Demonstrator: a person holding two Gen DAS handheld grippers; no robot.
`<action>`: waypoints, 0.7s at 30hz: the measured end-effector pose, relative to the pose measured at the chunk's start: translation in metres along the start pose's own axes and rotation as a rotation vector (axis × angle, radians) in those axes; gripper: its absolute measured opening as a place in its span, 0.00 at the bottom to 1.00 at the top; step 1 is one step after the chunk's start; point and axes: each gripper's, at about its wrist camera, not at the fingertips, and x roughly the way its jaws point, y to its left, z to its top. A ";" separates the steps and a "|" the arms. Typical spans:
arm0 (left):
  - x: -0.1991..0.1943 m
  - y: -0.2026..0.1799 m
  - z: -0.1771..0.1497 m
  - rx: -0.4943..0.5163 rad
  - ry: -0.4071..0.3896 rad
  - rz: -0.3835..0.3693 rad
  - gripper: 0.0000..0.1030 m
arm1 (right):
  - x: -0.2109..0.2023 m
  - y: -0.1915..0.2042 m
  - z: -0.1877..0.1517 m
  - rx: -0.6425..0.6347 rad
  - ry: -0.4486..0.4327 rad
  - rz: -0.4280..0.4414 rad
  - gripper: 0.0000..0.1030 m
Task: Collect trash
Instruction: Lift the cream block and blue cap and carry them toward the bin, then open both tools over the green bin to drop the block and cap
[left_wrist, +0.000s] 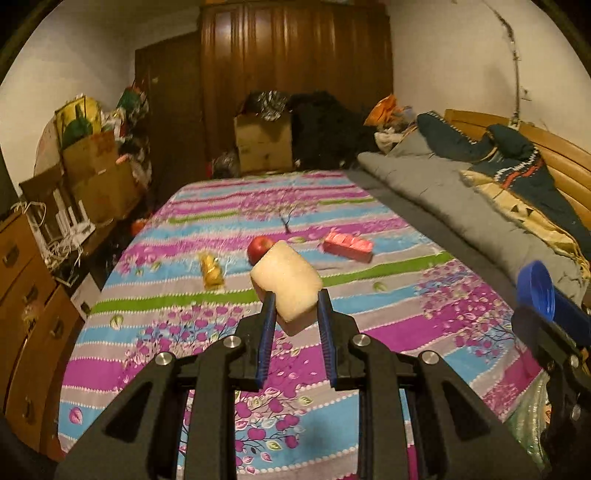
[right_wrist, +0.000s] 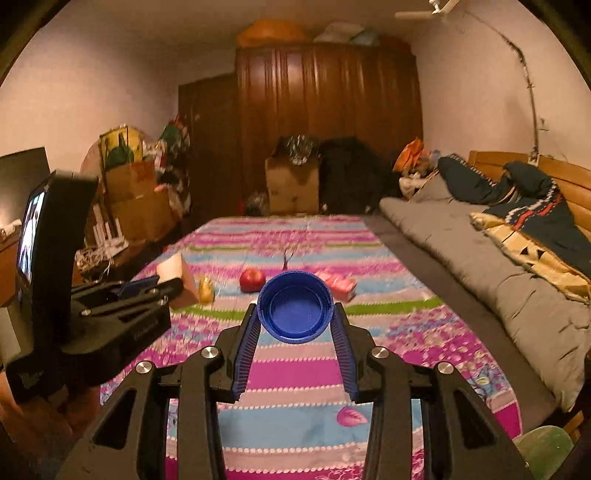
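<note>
Two grippers up over the bed, both loaded. Left gripper (left_wrist: 294, 301) has its blue pads squeezed onto a pale yellowish sponge block (left_wrist: 287, 282), jaws close together, block sticking out past the fingertips and tilted; same gripper shows at the left edge of the right wrist view (right_wrist: 162, 286) with the block (right_wrist: 176, 278) in it. Right gripper (right_wrist: 295, 310) is clamped on a blue plastic cap (right_wrist: 295, 306), jaws partway apart, cap's open hollow side facing the camera, held by its rim on both sides; from the left wrist view the cap (left_wrist: 535, 291) sits at the far right edge. Bed (left_wrist: 388, 332) covered with a striped sheet, pink, blue, grey and green bands with a tree print. Lying on the sheet ahead of the grippers: red apple (left_wrist: 259, 248), partly hidden behind the sponge block in the left view; small yellow wrapped item (left_wrist: 211, 271) to its left; pink-red pack (left_wrist: 347, 245) to its right. All three apart from each other, none touched. Grey folded mattress pad (left_wrist: 461, 210) along the right side of the bed, dark patterned blanket (left_wrist: 517, 170) on it. Cardboard box (left_wrist: 263, 142) at the bed's far end before a brown wardrobe (left_wrist: 295, 66). Cluttered boxes and bags (left_wrist: 99, 166) at left, wooden drawers (left_wrist: 26, 295) near left. Slight blur in the right view.
</note>
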 end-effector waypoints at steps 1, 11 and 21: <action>-0.005 -0.005 0.001 0.008 -0.009 -0.005 0.21 | -0.007 -0.002 0.001 0.003 -0.012 -0.008 0.39; -0.034 -0.071 0.018 0.099 -0.066 -0.150 0.21 | -0.102 -0.070 0.016 0.083 -0.126 -0.183 0.39; -0.062 -0.201 0.018 0.251 -0.084 -0.405 0.21 | -0.216 -0.188 -0.012 0.220 -0.130 -0.494 0.40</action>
